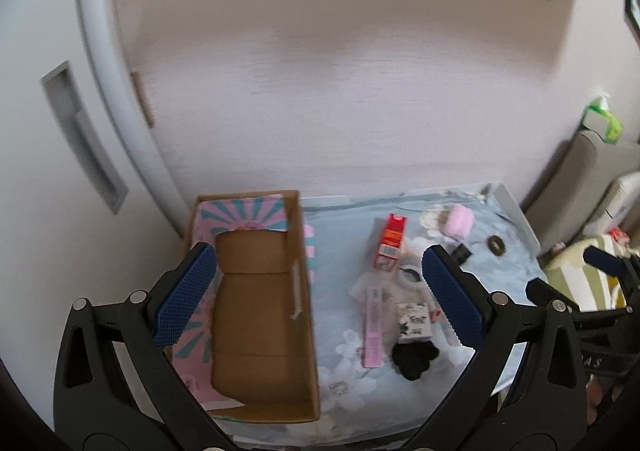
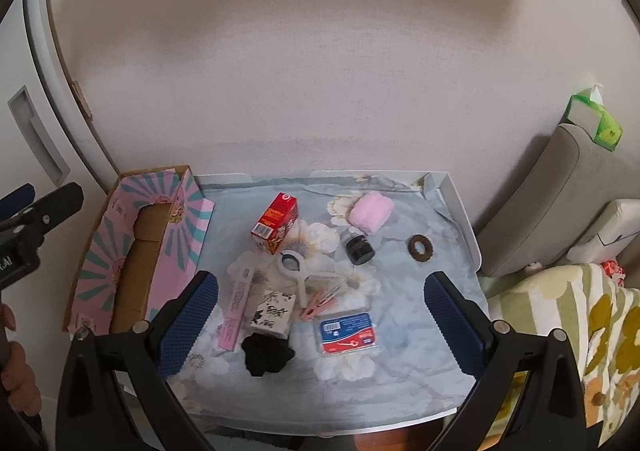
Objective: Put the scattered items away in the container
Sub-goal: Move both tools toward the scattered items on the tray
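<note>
Cardboard box [image 2: 136,251] sits empty at the worktop's [image 2: 400,391] left edge; red carton [image 2: 276,223], pink pad [image 2: 370,217], dark jar [image 2: 360,249], ring [image 2: 419,248] and blue-red packet [image 2: 349,333] are scattered to its right. No item is taken yet, so a first pick is judged next. Left gripper [image 1: 320,299] and right gripper [image 2: 320,323] are held above, fingers spread wide, nothing gripped or touched.

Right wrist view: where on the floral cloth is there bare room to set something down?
Bare cloth lies right of the blue-and-red blister pack, below the brown hair ring, and along the near edge in front of the black scrunchie. The middle is crowded: red carton, white magnifier, pink clothespins, patterned box.
</note>
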Action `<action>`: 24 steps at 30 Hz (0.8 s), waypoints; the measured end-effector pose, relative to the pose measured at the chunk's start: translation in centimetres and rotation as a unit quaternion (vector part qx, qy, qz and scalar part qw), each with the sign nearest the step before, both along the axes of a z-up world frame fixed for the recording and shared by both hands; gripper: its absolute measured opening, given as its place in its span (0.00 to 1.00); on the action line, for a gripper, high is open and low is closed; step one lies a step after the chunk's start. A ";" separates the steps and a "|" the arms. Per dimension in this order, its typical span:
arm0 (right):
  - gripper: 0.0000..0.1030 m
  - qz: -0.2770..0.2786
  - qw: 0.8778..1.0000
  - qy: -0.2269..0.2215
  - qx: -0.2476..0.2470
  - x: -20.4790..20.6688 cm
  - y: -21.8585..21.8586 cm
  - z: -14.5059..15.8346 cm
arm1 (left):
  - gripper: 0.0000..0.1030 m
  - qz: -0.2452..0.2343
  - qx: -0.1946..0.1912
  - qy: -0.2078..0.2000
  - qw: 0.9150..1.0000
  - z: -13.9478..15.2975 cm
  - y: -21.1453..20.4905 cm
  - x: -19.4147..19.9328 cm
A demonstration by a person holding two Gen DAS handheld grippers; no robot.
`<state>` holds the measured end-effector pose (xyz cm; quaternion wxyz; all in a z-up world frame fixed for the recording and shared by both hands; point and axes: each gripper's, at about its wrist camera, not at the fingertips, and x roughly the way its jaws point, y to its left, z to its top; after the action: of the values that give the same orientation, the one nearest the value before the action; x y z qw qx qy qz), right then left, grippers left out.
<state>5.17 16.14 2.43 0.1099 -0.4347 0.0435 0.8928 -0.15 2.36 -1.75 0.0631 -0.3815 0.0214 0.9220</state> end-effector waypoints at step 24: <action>0.99 0.050 0.997 -0.059 -0.024 2.9 7.0 -8.6 | 0.99 -0.090 -0.032 -0.135 0.986 -13.4 9.1 -0.8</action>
<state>8.09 23.11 -6.17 0.0570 -0.4911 0.0360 0.8685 -0.90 11.48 -15.16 0.1358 -0.5012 0.0765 0.8512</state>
